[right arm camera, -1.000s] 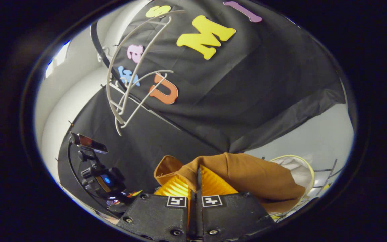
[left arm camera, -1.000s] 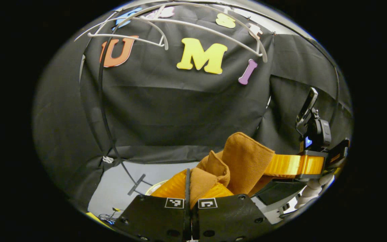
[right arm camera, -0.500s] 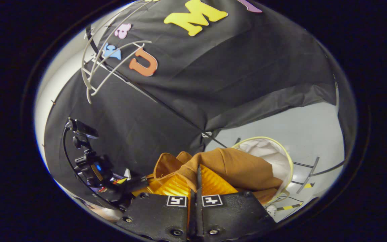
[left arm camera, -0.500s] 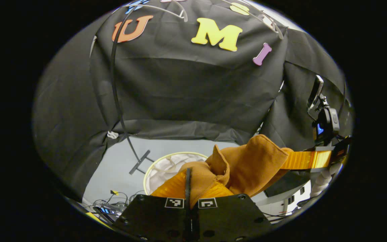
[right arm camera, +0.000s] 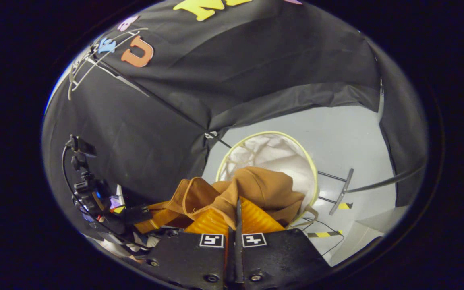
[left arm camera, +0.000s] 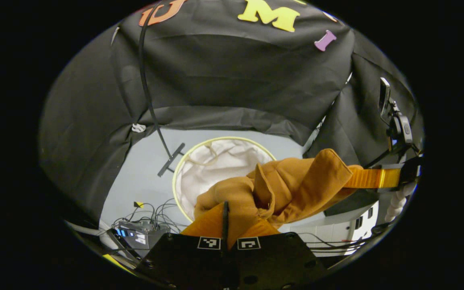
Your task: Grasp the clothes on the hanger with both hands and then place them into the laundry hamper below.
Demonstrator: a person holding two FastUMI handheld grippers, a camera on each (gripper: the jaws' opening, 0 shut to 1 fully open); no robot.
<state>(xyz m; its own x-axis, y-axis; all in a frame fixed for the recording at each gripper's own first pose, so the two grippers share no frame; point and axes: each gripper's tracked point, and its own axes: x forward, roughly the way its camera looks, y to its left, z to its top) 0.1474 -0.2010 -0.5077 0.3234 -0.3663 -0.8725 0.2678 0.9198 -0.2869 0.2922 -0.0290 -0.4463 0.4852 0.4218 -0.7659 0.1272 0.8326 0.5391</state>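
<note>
Grey floor (left arm camera: 143,169), with a round white laundry hamper (left arm camera: 199,161) standing on it. Above the hamper's rim, a brown garment (left arm camera: 288,189) stretched between two tools, not yet inside. Left gripper (left arm camera: 224,219) pinching one bunched end of the garment; right gripper (right arm camera: 235,217) pinching the other end. Near the floor's edge, a small electronics box (left arm camera: 137,235) with cables.

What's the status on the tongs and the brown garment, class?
Both tongs, left and right, shut on brown garment. Garment off the hanger, held above white hamper. Nothing blocking the drop.
</note>
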